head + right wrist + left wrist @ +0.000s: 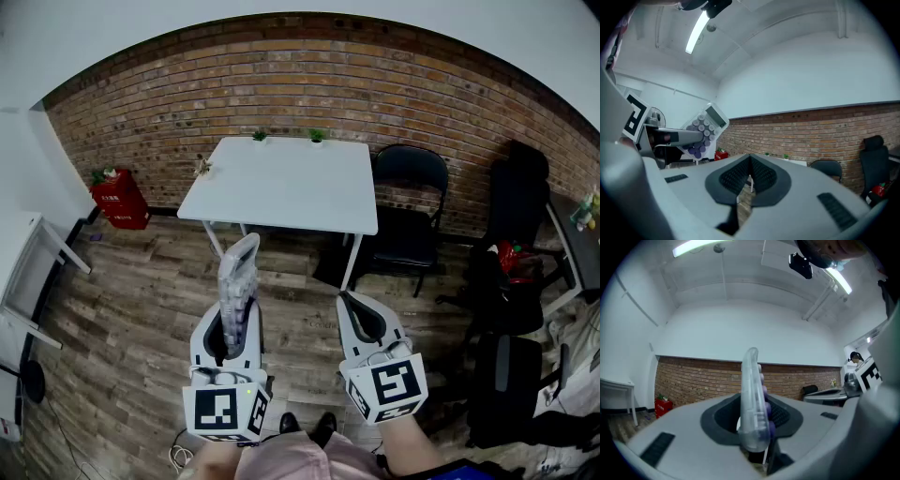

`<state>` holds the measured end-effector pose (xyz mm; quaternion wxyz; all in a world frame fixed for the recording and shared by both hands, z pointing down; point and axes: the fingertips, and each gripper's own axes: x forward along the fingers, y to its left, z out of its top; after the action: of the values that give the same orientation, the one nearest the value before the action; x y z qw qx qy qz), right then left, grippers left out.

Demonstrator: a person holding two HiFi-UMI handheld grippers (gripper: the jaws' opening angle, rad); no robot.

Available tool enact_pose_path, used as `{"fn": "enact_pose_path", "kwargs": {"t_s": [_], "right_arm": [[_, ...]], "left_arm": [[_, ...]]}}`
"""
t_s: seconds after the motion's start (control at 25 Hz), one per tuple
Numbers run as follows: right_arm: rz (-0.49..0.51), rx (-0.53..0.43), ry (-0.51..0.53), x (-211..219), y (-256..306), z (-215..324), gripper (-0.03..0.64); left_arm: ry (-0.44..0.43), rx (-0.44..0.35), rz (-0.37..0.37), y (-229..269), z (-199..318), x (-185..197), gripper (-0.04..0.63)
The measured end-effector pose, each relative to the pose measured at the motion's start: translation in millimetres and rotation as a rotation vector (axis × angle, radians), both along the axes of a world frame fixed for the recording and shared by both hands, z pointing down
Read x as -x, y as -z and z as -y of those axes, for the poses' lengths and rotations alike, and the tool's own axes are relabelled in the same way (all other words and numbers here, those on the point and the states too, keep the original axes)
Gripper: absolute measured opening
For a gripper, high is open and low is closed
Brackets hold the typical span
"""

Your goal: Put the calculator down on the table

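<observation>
My left gripper (231, 330) is shut on a pale calculator (237, 289) with purple keys, held on edge and sticking forward out of the jaws. In the left gripper view the calculator (753, 401) stands edge-on between the dark pads. From the right gripper view the calculator (704, 132) appears at the left, keys and screen facing the camera. My right gripper (360, 319) is shut with nothing in it; its pads meet in the right gripper view (749, 177). The white table (286, 184) stands ahead by the brick wall, well beyond both grippers.
Small plants (260, 136) stand along the table's far edge. A black chair (410, 202) sits right of the table, more dark chairs and bags (511, 272) at far right. A red box (120, 199) is at the left wall. Wooden floor lies below.
</observation>
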<state>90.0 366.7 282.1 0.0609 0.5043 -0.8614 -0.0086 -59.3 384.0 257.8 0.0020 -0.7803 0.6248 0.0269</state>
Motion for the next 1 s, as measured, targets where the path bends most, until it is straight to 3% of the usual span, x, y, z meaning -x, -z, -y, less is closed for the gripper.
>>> {"fn": "enact_pose_path", "kwargs": {"t_s": [0.32,0.72,1.0], "right_arm": [[-0.006,0.013,0.044,5.1,-8.5,-3.9,0.002],[0.012,0.03,0.048,-30.8,-19.3,0.0,0.003],[0.026,0.052,0.061,-33.6,-32.7,19.4,0.003]], "left_arm": [[0.002,0.011,-0.001,-4.0,0.7,-2.7,0.135],[0.026,0.044,-0.005,-16.6,-0.8,-31.7,0.133],[0.054,0.075,-0.001,-33.7,7.2,-33.1,0.133]]}}
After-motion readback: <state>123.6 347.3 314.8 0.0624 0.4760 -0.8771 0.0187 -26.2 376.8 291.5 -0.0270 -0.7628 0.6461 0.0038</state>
